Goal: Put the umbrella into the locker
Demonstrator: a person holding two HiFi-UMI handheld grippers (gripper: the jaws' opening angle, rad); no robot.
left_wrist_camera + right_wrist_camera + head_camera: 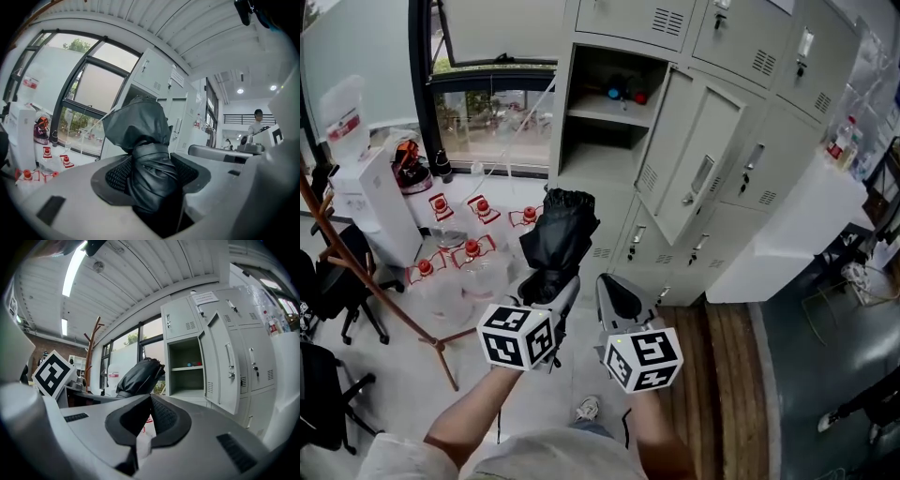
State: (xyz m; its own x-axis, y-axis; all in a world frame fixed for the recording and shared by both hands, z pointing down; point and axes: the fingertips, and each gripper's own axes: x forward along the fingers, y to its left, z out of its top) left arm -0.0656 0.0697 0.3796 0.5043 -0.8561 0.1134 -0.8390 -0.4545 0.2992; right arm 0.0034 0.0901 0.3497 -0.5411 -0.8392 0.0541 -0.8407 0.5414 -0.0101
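Nearest the head camera are the two marker cubes, one on the left tongs (551, 286) and one on the right tongs (619, 295), held side by side, close together, at about the same height.

Left tongs (150, 174): clenched on the umbrella (138, 131). Both ribbed pads press the rolled black fabric from either side. The folded umbrella (560, 230) projects beyond the jaw tips, its loose canopy end bunched wider than the gripped part.

Right tongs (150, 401): clenched with nothing between the jaws; the pad tips meet. The umbrella (138, 377) appears to their left in the right gripper view, apart from them.

Locker (750, 56): a grey bank of compartments ahead of both tongs. One compartment (605, 122) stands open, its door (689, 164) swung out to the right. A shelf (609, 111) inside carries small blue and red items at the back. The umbrella is outside the locker, in front of and below the open compartment.

Surroundings: water bottles (473, 248) with red caps stand on the floor (412, 375) left of the umbrella, below a window (487, 122). A wooden coat stand (356, 272) stands at far left.
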